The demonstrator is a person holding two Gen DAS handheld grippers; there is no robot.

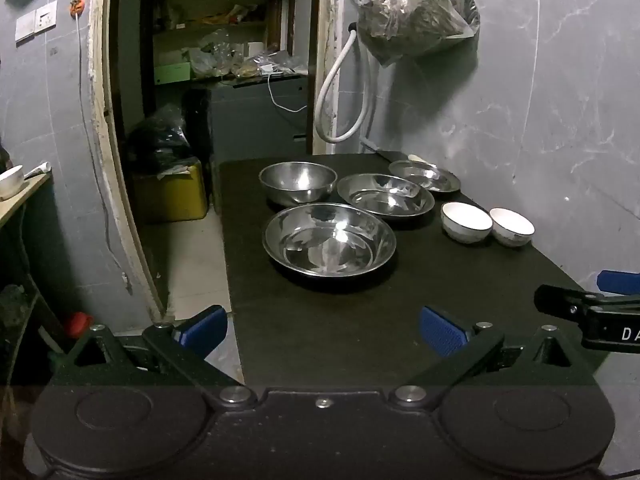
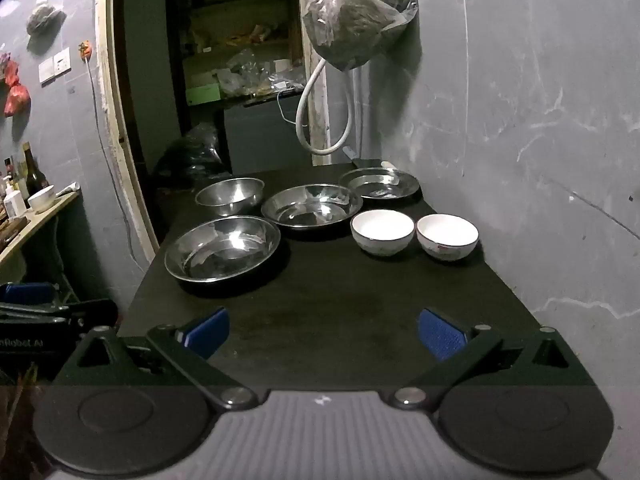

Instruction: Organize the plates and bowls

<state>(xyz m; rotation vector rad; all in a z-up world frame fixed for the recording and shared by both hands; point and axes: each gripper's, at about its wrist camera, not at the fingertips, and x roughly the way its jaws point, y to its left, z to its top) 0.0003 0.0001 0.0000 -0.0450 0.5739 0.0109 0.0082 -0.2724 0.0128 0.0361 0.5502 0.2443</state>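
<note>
Six vessels stand on the dark rectangular counter set against a grey wall. Nearest the cameras lies a wide shallow stainless-steel plate; behind it, toward the counter's far left edge, stands a deeper round stainless-steel bowl. A second shallow steel plate sits just right of that bowl, and a smaller steel dish occupies the far right corner. Two small white ceramic bowls with dark rims, the left white bowl and the right white bowl, stand side by side near the wall, close together. The left gripper and the right gripper hover over the counter's near end, each with its blue-padded jaws spread wide and nothing between them, well apart from every vessel. A clear plastic bag of dark material hangs on the wall above.
</note>
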